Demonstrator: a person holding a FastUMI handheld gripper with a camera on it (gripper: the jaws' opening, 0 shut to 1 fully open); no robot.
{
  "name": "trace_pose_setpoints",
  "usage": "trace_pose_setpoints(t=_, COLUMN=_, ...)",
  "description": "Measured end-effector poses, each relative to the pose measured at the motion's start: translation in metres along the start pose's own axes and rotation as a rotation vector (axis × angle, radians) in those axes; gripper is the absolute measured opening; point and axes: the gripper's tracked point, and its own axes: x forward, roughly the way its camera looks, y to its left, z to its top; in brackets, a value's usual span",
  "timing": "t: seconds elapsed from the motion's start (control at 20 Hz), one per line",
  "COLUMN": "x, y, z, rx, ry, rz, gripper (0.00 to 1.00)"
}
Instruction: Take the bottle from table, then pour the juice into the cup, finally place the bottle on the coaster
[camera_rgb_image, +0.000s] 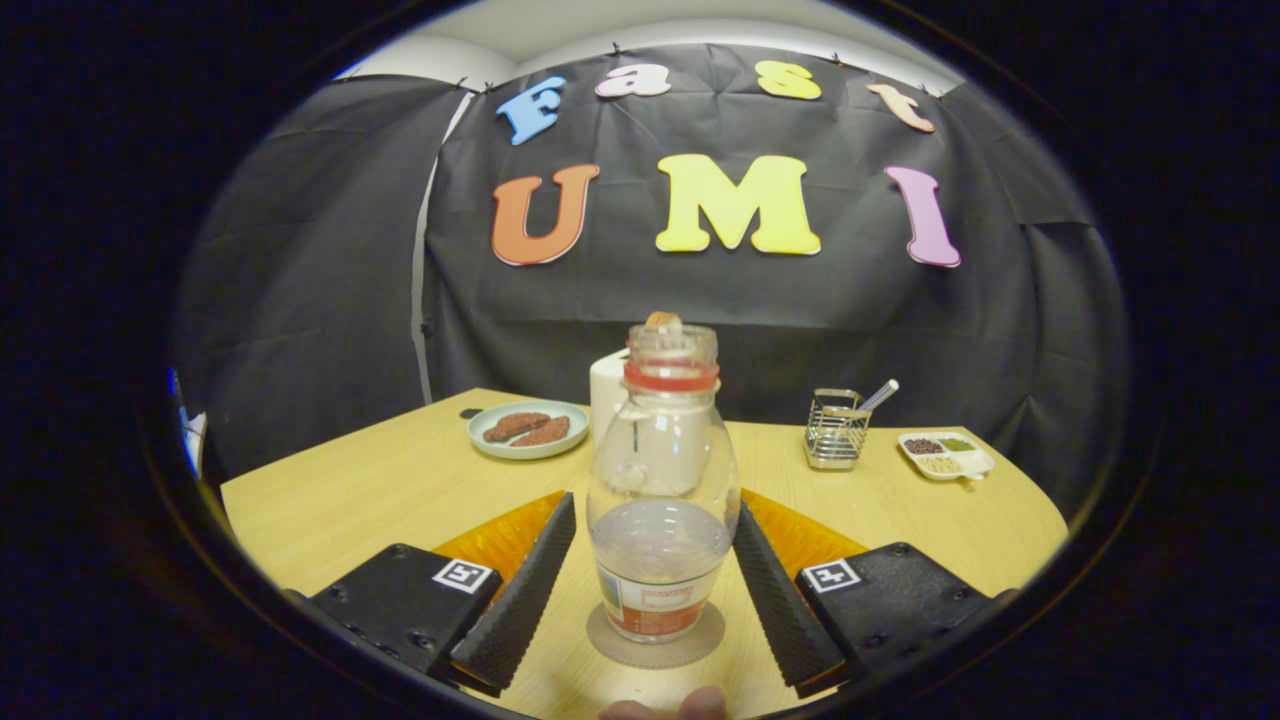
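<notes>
A clear bottle (662, 480) with a red ring at its neck and no cap stands upright on a round brown coaster (655, 648). It holds a little clear liquid at the bottom. My gripper (655, 510) flanks the bottle, one finger on each side. A thin strip of table shows between the left finger (530, 585) and the glass, while the right finger (780, 590) lies right at the bottle's side. A white cup (606, 398) stands just behind the bottle and is partly seen through it.
On the wooden table (330, 500) beyond the fingers are a pale plate (528, 429) with brown food to the left, a wire holder (836, 428) with a utensil to the right, and a small divided dish (945, 454) further right. A person's fingertip (665, 706) shows near the coaster.
</notes>
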Motion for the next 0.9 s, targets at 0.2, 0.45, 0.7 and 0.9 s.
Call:
trace_pose_setpoints(t=0.2, x=-0.023, y=0.000, z=0.038, rx=0.006, ry=-0.061, rz=-0.012, gripper=0.97)
trace_pose_setpoints(t=0.45, x=-0.076, y=0.001, z=0.092, rx=-0.036, ry=-0.145, rz=-0.049, gripper=0.97)
trace_pose_setpoints(t=0.7, x=-0.149, y=0.003, z=0.140, rx=-0.065, ry=-0.186, rz=-0.088, gripper=0.97)
trace_pose_setpoints(t=0.9, x=-0.225, y=-0.003, z=0.187, rx=-0.066, ry=-0.280, rz=-0.148, gripper=0.97)
